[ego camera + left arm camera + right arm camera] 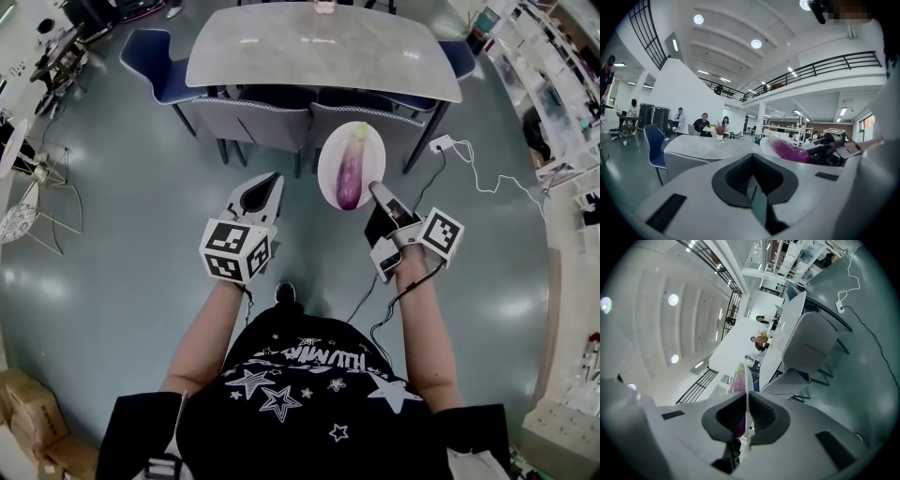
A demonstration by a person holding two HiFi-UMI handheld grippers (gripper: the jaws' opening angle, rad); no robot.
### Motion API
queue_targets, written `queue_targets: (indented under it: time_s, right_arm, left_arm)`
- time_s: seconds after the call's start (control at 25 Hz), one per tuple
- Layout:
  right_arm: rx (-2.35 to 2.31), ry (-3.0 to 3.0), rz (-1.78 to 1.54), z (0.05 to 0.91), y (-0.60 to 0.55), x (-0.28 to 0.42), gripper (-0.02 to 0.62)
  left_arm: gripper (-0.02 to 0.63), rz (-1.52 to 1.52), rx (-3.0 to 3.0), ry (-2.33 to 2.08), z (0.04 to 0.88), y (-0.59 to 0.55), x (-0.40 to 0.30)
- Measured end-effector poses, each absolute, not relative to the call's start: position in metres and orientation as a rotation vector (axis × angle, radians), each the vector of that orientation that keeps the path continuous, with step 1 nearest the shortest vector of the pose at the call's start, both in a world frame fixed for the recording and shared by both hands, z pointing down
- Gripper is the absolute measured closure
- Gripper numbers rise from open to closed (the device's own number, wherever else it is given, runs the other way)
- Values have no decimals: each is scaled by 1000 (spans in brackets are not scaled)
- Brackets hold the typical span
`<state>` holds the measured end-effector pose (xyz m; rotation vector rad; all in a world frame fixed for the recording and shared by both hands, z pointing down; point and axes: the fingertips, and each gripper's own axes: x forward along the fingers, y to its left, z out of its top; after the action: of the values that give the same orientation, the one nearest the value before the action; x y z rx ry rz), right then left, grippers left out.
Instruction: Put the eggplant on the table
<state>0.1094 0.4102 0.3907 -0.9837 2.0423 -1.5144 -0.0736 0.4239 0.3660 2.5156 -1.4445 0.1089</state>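
Note:
A purple eggplant with a pale green stem end lies on a white oval plate held in the air in front of the table. My right gripper is shut on the plate's near rim. In the right gripper view the plate shows edge-on between the jaws of the right gripper, with the eggplant on its left side. My left gripper is shut and holds nothing, to the left of the plate. The left gripper view shows the eggplant to the right.
Two grey chairs are pushed in at the table's near side, with blue chairs at its ends. A white power strip with a cable lies on the floor to the right. Shelving runs along the right wall, and cardboard boxes stand at the lower left.

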Motion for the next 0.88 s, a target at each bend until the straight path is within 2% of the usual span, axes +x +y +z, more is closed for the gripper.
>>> queue_targets:
  time_s: [0.24,0.88]
  right_arm:
    - [-1014,1988,-1500,375,328,83,574]
    - [-1050,1932,-1478,397,305,95,574]
  left_arm:
    - [598,126,2522,-1399,354,344,-107]
    - [598,88,2539,-1403,369,331,-114]
